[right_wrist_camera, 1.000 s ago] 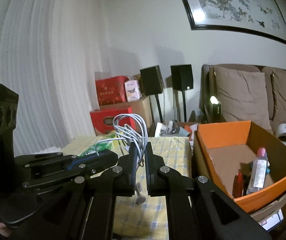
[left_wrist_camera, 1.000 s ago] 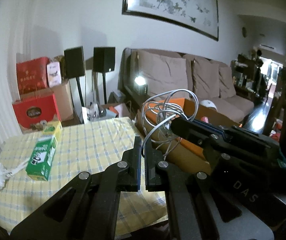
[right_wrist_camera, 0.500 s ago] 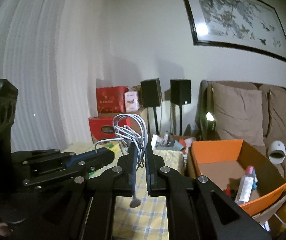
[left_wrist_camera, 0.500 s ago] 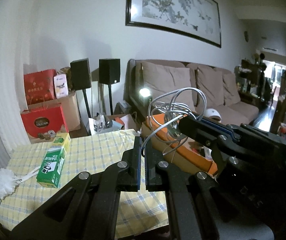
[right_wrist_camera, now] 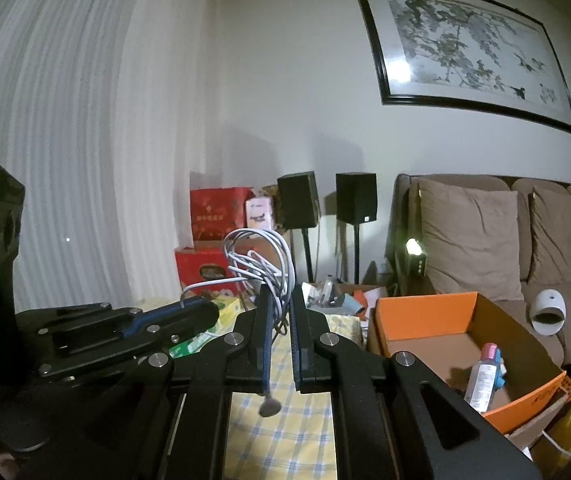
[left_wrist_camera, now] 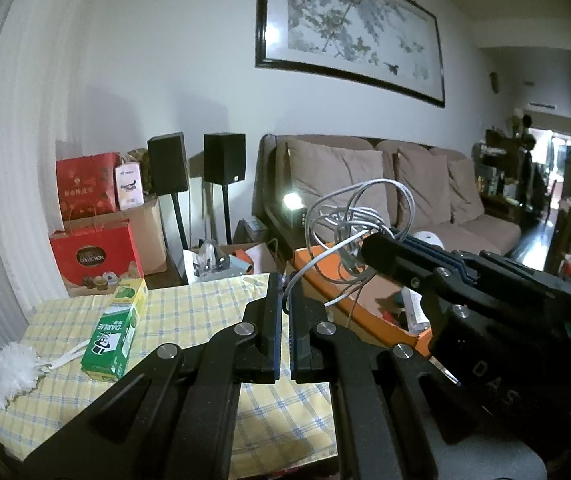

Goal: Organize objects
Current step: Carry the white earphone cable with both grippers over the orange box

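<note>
Both grippers, left (left_wrist_camera: 284, 280) and right (right_wrist_camera: 281, 292), point nearly level above the table (left_wrist_camera: 189, 312), each pinching one grey cable bundle (left_wrist_camera: 349, 220).

This is a home living room. A brown sofa (left_wrist_camera: 405, 184) with loose cushions stands against a white wall under a long framed ink painting (left_wrist_camera: 349, 36), with two black speakers (left_wrist_camera: 223, 158) on stands beside it. Red gift bags (left_wrist_camera: 85, 184) are stacked in the corner by a pale curtain (right_wrist_camera: 65, 120), and a yellow checked cloth covers the worktop (left_wrist_camera: 189, 312).
</note>
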The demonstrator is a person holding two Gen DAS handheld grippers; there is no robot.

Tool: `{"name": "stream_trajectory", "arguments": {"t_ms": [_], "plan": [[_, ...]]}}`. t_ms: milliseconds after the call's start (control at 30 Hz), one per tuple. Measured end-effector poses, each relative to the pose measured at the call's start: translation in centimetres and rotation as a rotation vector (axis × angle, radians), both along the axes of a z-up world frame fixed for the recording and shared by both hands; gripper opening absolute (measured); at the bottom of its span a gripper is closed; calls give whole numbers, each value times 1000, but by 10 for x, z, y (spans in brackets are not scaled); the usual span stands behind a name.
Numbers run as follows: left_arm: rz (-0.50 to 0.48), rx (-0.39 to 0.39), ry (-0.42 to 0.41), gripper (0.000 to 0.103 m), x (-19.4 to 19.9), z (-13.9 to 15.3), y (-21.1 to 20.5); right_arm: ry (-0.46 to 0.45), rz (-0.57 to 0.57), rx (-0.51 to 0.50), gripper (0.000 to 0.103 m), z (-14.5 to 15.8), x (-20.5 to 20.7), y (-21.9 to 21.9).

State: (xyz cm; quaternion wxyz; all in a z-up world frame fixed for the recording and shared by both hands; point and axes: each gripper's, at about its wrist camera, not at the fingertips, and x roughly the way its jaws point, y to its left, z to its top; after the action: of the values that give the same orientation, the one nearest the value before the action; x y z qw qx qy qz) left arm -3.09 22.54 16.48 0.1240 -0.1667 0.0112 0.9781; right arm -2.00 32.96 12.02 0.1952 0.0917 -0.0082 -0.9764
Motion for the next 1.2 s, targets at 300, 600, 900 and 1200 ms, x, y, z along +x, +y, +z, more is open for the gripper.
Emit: {"name": "stream_trajectory", "arguments": {"t_ms": [300,600,900,1200], "plan": [[1,-10,11,3,4,1,2,9,-8,-19,6,4,2,5],[-2,-5,19,3,8,3,3,7,-11,-20,6,5,3,6],[-1,16,-6,3,2,4,-2,12,-20,-18,6,7,2,9],[-4,15,-13,3,0,5,0,14,-33,-9,6,7,2,8]]}}
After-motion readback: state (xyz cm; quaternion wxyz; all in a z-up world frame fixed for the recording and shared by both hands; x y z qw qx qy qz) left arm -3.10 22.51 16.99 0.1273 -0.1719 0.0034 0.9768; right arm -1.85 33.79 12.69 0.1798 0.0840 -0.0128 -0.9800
